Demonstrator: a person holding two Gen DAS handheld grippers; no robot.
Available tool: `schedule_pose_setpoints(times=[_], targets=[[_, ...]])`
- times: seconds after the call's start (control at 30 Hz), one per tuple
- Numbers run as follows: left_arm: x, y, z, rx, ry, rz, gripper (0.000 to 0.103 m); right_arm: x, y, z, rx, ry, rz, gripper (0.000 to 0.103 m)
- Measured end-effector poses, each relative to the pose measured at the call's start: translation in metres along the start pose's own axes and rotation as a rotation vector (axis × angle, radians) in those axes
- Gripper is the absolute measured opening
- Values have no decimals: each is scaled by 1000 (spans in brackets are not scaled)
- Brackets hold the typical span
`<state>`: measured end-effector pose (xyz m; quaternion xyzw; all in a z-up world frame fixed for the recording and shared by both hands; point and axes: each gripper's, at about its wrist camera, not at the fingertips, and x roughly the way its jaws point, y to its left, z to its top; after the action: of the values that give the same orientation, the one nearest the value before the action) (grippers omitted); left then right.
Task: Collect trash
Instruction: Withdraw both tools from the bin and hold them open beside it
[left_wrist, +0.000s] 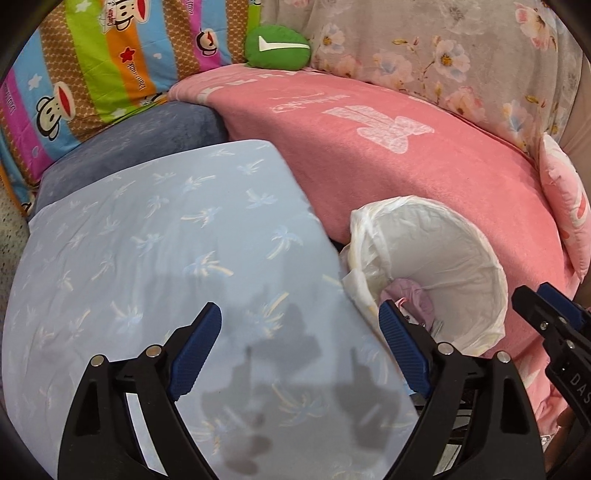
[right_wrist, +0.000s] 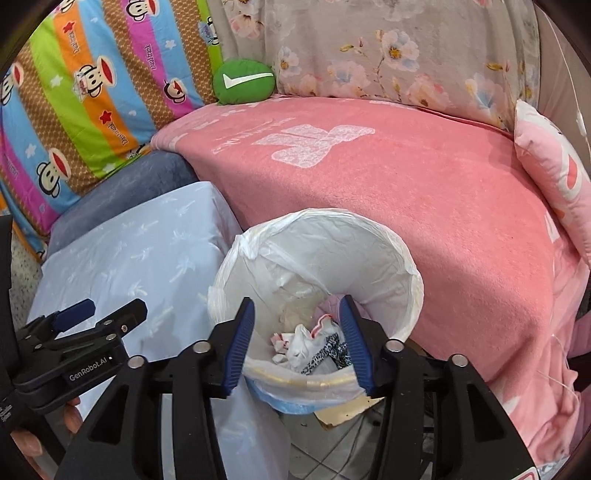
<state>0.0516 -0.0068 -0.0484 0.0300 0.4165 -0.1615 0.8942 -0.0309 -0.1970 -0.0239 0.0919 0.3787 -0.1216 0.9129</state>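
Note:
A white bin lined with a plastic bag (right_wrist: 388, 254) stands between the light-blue surface and the pink sofa; it also shows in the left wrist view (left_wrist: 461, 251). Crumpled trash (right_wrist: 306, 345) lies at its bottom, seen as pinkish scraps (left_wrist: 410, 295) from the left. My right gripper (right_wrist: 299, 339) is open and empty right above the bin's mouth. My left gripper (left_wrist: 303, 339) is open and empty over the light-blue cloth (left_wrist: 166, 258), left of the bin. It shows from the side in the right wrist view (right_wrist: 107, 310), and the right gripper shows at the left view's right edge (left_wrist: 543, 302).
A pink blanket (right_wrist: 406, 184) covers the sofa seat behind the bin. A green cushion (right_wrist: 243, 81), a striped monkey-print pillow (right_wrist: 92, 92), a floral cover (right_wrist: 388, 55) and a pink pillow (right_wrist: 554, 173) lie at the back. A dark blue cushion (left_wrist: 129, 147) lies behind the cloth. Tiled floor (right_wrist: 325, 454) and cardboard (right_wrist: 343, 411) lie below the bin.

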Motion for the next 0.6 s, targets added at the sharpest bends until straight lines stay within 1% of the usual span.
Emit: schedule_pose_setpoints(times=[0.2,0.3,0.4,0.6], targets=[[-6,6,-11,-19,8,19,87,-9,10,-12,-32,5,-19,53],[-10,7,-16,-13,0,38,88,-11,14,-17,-48,8,-34,56],[-11,7,-21,-3,0,48,88,-10,17,-21,-62,13,-50,56],[-10,10,-32,-18,27,61,88,-11,21,-27,-88,19,-72,57]])
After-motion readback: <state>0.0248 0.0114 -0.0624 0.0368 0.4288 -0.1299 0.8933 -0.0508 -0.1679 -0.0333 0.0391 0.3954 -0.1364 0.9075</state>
